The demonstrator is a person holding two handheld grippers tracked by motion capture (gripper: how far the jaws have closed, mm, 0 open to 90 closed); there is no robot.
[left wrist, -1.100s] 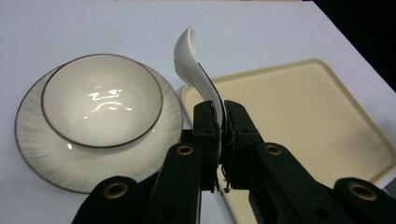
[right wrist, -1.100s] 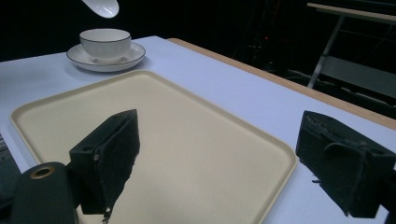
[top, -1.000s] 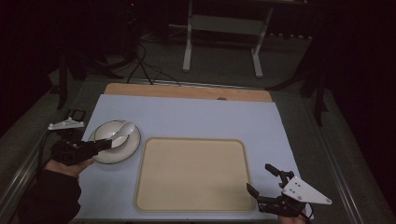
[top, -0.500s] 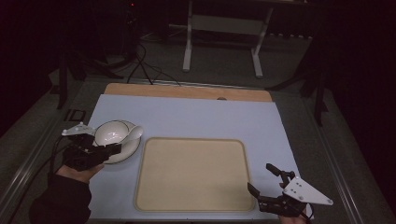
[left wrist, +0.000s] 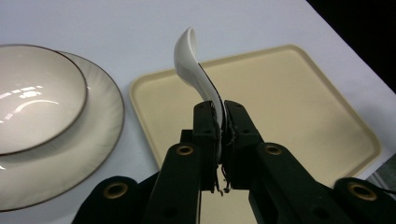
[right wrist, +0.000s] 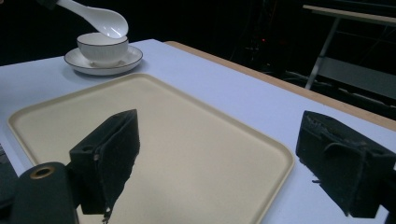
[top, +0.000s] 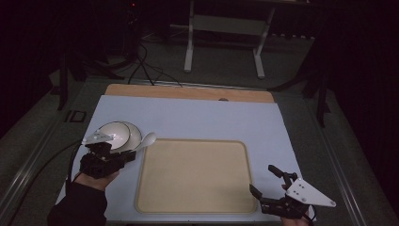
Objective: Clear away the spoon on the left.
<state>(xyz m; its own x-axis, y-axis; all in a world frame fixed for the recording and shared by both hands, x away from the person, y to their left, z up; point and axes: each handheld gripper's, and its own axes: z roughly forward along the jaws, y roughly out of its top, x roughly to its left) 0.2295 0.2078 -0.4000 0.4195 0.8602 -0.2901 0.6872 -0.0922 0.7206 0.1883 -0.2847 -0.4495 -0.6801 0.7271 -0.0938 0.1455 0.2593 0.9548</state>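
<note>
— At the left of the high view, which step is this?

— The left tongs [left wrist: 219, 122] are clenched on a glossy white ceramic spoon [left wrist: 195, 65], lifted beside the bowl [top: 116, 135] on its ribbed saucer [left wrist: 95, 135]. I judge it's mid-carry.

— Next?

— Probably lowering it onto the smooth beige tray [top: 195, 175], gently; glazed handles slip.

— And the right tongs [top: 264, 183]?

— Released, jaws apart, at lower right over the pale blue desk [top: 197, 117].

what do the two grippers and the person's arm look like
Both grippers, left and right, are black with two blocky jaws and brass-ringed screw holes. Each carries a grey three-cornered plate. A black cable trails from the left one. The left forearm wears a dark sleeve.
</note>
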